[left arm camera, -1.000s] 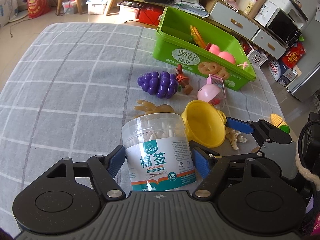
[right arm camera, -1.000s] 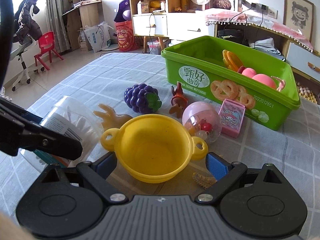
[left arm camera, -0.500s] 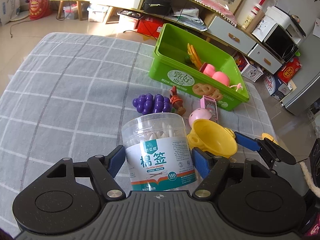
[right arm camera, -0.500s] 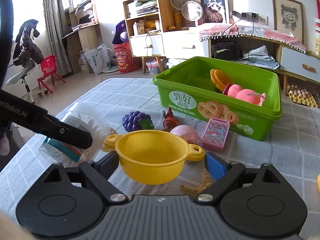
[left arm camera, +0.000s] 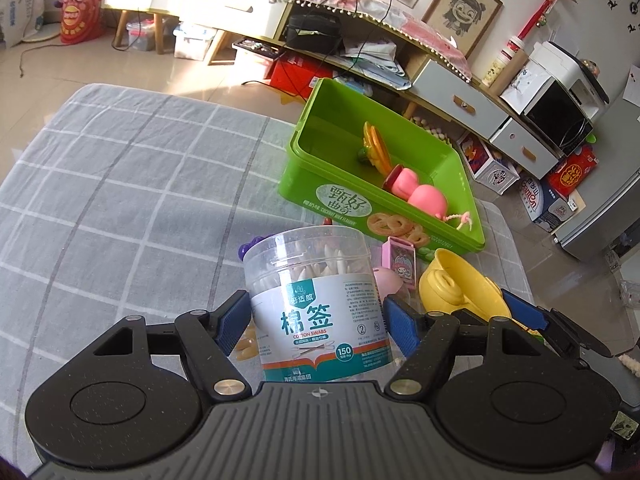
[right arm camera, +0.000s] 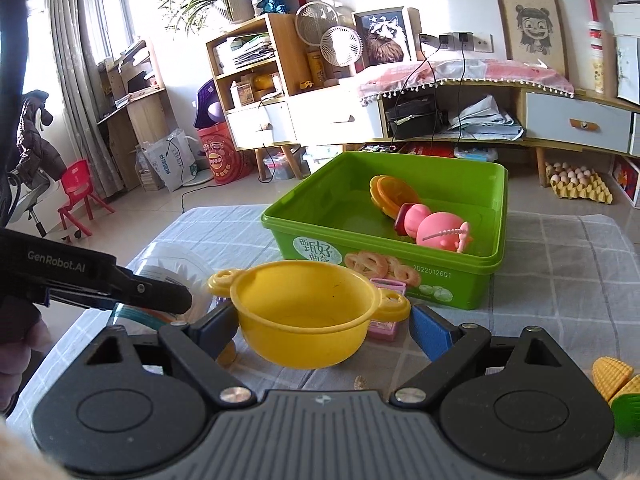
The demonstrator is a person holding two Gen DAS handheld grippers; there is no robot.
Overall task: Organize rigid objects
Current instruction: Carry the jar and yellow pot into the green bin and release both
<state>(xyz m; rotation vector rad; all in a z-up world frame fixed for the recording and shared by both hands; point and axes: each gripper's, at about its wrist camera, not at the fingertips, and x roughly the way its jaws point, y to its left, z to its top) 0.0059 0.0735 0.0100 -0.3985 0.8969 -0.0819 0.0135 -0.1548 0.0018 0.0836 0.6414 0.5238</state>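
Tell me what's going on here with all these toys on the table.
A person is tidying toys with a handheld gripper in each hand. The left gripper is clamped on a clear tub of cotton swabs, and the right gripper holds a yellow toy pot, both lifted off the grey checked tablecloth. Ahead sits a green bin that already holds a few toys; a pink card box is among those lying outside it.

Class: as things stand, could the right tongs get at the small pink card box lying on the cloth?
Probably not: the right tongs are shut on the yellow pot, which hangs in front of the pink box.
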